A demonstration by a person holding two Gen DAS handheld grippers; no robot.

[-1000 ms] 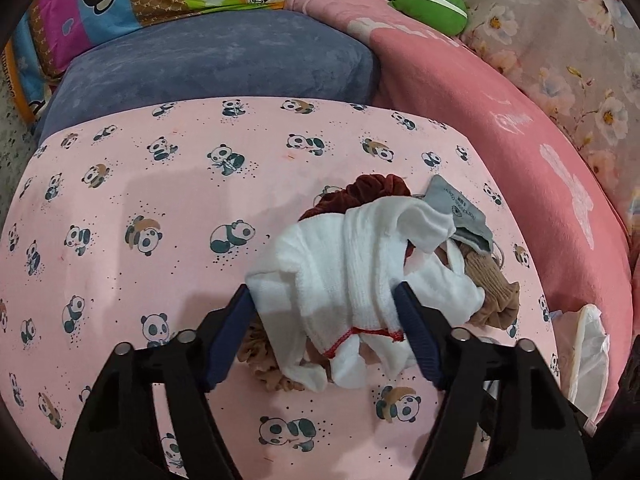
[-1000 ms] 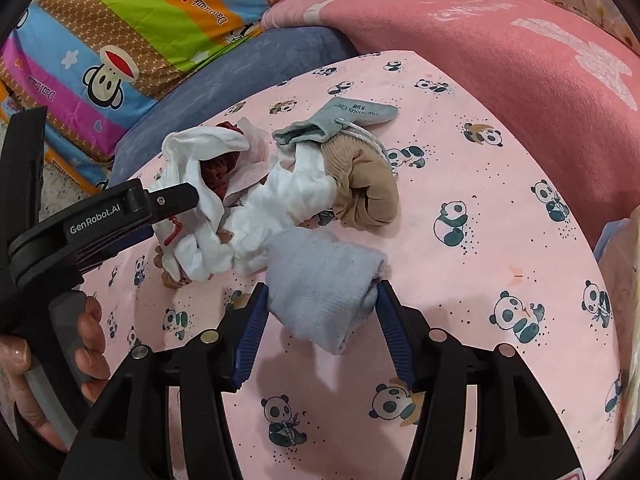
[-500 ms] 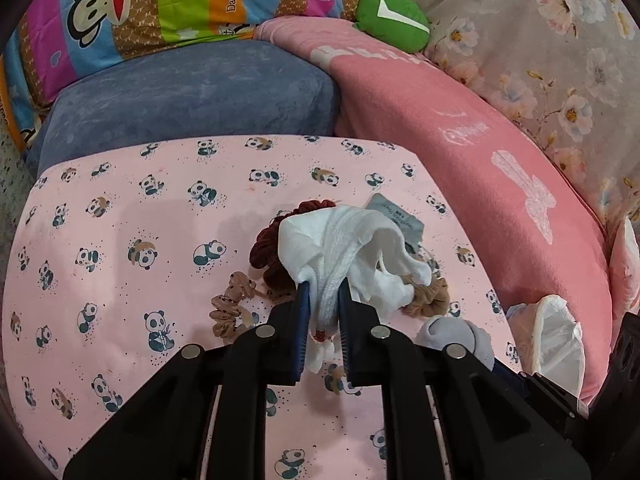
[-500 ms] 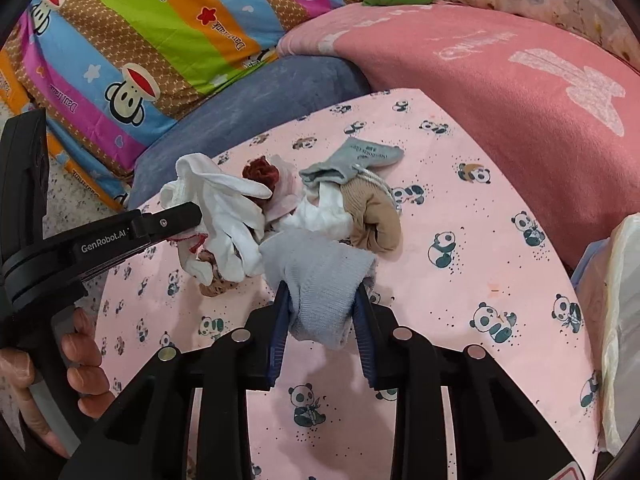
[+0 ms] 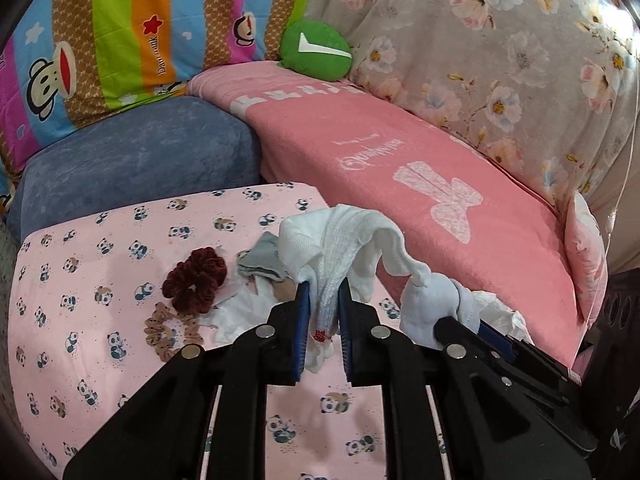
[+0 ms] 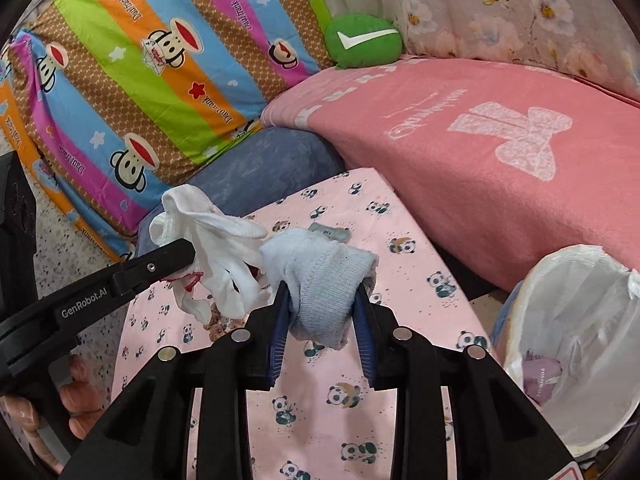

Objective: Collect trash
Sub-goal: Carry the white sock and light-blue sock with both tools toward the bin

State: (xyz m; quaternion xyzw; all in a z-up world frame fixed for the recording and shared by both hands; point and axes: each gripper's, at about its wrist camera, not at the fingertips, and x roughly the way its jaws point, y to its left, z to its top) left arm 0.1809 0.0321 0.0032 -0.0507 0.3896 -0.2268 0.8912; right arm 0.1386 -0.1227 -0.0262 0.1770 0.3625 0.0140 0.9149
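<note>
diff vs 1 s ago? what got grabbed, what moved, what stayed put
Both grippers were open around the pile and have since closed and lifted. The left gripper now clamps the white glove, raised off the panda sheet. The right gripper clamps the gray sock, carried up toward the lined bin. The maroon scrunchie and tan scrunchie remain on the sheet.

The left claw (image 5: 323,304) pinches a white glove (image 5: 340,240) above the panda-print sheet (image 5: 80,280).
</note>
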